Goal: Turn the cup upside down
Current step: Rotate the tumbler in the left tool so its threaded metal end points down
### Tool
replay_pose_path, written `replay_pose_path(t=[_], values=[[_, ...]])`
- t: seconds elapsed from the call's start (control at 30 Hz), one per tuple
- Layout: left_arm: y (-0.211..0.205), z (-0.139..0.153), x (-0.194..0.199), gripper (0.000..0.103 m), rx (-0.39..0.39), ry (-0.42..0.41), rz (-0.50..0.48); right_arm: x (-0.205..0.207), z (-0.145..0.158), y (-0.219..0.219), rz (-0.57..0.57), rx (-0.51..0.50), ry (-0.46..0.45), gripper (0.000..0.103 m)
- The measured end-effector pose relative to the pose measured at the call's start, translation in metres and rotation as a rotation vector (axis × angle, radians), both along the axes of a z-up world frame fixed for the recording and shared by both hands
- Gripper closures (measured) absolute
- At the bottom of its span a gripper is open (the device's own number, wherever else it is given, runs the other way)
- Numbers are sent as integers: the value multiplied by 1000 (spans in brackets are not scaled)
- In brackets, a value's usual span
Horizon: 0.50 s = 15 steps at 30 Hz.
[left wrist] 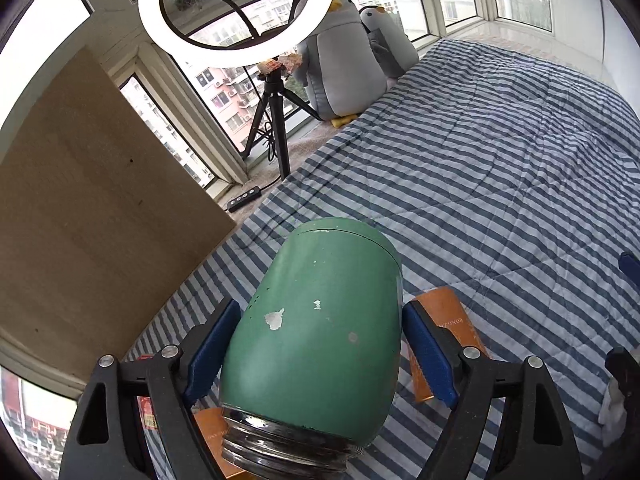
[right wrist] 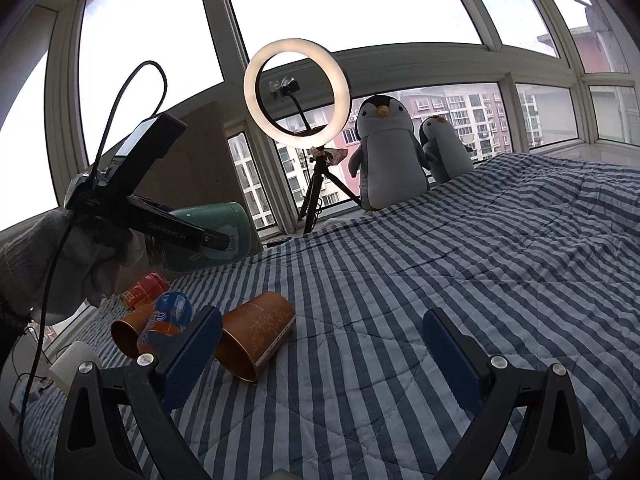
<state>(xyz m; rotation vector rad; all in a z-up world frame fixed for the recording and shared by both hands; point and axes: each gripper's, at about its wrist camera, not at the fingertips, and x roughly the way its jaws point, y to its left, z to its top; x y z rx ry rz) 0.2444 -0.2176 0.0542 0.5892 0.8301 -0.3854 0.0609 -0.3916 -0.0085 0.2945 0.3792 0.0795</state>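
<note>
1. Green cup (left wrist: 316, 320) is off the bed, held in the air and tilted: closed base points away from the left wrist camera, bare metal threaded mouth (left wrist: 280, 454) points back toward it and down. Paint chipped in a few spots on the wall.
2. Left gripper (left wrist: 320, 344) pinches the cup across its body, blue pads (left wrist: 214, 344) pressed on both sides. In the right wrist view the same cup (right wrist: 216, 236) sits sideways in the left gripper (right wrist: 216, 242), above the bedding, with a gloved hand (right wrist: 52, 264) on the handle.
3. Right gripper (right wrist: 324, 352) is spread wide, nothing between its fingers (right wrist: 192, 356), hovering low over the striped quilt (right wrist: 440, 280).
4. Under and beside the cup: brown patterned paper cup (right wrist: 256, 336) lying on its side on the quilt, mouth toward the right camera. Just left of it, a second brown cup (right wrist: 128, 332), an orange-and-blue bottle (right wrist: 166, 320) and a red can (right wrist: 146, 288), all lying down, clustered.
5. Background: lit ring light (right wrist: 296, 94) on a tripod at the window, two plush penguins (right wrist: 388, 152) at the far bed edge, wooden board (left wrist: 92, 208) leaning at the left.
</note>
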Motion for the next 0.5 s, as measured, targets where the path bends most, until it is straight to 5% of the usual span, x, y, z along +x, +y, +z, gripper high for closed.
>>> replay_pose_path(t=[0.23,0.5], values=[[31,-2,-97,21,-5,3,-25,-9,3,2,-24,-22,-3,4],[67,-72,-173,23,-4,102,-5,-39,5,16,20,-25,-7,4]])
